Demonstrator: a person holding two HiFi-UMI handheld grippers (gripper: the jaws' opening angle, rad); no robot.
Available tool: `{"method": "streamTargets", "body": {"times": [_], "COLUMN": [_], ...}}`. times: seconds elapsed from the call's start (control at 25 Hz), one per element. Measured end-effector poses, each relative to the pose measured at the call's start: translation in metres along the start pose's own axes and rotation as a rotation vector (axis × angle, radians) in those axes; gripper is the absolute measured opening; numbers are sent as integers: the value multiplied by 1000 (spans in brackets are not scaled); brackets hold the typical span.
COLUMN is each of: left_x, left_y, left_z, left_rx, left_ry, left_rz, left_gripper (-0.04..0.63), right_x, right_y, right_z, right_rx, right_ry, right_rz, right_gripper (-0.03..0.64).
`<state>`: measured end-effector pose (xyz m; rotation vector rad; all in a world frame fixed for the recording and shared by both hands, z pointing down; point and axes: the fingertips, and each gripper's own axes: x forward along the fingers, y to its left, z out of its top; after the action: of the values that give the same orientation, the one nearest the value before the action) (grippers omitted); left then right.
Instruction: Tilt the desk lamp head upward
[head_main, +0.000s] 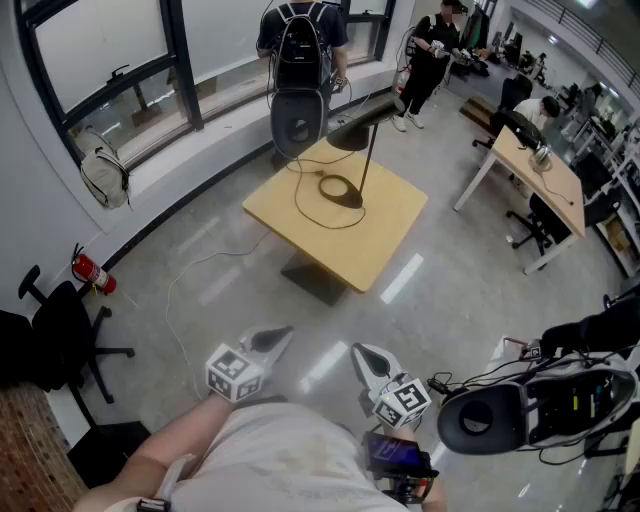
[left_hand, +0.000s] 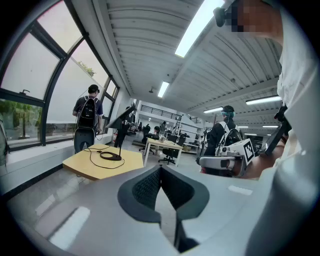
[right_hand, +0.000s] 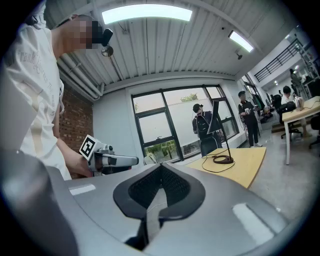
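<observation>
A black desk lamp stands on a yellow square table (head_main: 380, 250) several steps ahead of me. Its shade (head_main: 352, 132) hangs on a thin upright stem over the round base (head_main: 343, 196), and its cord loops across the tabletop. The lamp head (left_hand: 121, 120) and base (left_hand: 111, 156) show small in the left gripper view, and the lamp (right_hand: 220, 120) shows far off in the right gripper view. My left gripper (head_main: 283, 333) and right gripper (head_main: 358, 352) are held close to my body, far from the lamp. Both are shut with nothing between the jaws.
An office chair (head_main: 297, 120) stands at the table's far side, with a person wearing a backpack (head_main: 300, 45) behind it at the window. A black chair (head_main: 60, 340) and fire extinguisher (head_main: 92, 270) are at left. Desks (head_main: 540, 170) stand at right, equipment (head_main: 540, 405) at lower right.
</observation>
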<state>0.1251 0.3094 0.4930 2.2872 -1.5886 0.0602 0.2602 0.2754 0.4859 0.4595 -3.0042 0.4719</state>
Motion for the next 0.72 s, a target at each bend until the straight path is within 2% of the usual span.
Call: {"method": "streamTargets", "body": {"times": [0.44,0.72], "left_x": [-10,-14], "left_y": [13,18], "left_z": [15,19], "left_rx": [15,28], "left_ry": [-32,-45], "left_rz": [5,-5], "left_gripper": [2,2], "right_x": [3,12], "right_y": [2,0], "right_z": [34,32], "right_rx": [-47,-76], "right_ry": [-53,-23], "right_rz": [36,14], "right_gripper": [12,17]}}
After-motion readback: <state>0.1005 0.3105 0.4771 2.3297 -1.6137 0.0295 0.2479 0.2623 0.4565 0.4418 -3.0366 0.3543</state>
